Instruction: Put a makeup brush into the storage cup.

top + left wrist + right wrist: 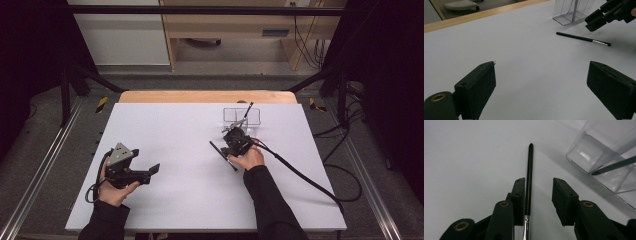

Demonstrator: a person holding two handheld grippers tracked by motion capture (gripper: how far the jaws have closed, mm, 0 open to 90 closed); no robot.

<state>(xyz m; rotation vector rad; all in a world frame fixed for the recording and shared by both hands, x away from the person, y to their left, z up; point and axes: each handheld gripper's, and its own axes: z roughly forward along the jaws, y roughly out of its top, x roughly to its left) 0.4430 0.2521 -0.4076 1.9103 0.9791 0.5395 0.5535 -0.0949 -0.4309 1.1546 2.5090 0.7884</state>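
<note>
Counting two black brushes and one clear holder [242, 116] on the white table [175, 200]. One brush [616, 165] stands slanted inside the holder; the other brush [529, 175] lies flat on the table just beside it. Right gripper [539, 195] jaws partly open, brush between them along one pad, not clamped. Left gripper [541, 85] wide open, holding nothing, well apart.

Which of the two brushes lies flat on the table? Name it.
The black brush between the right gripper's open jaws lies flat; the other brush stands tilted inside the clear container.
</note>
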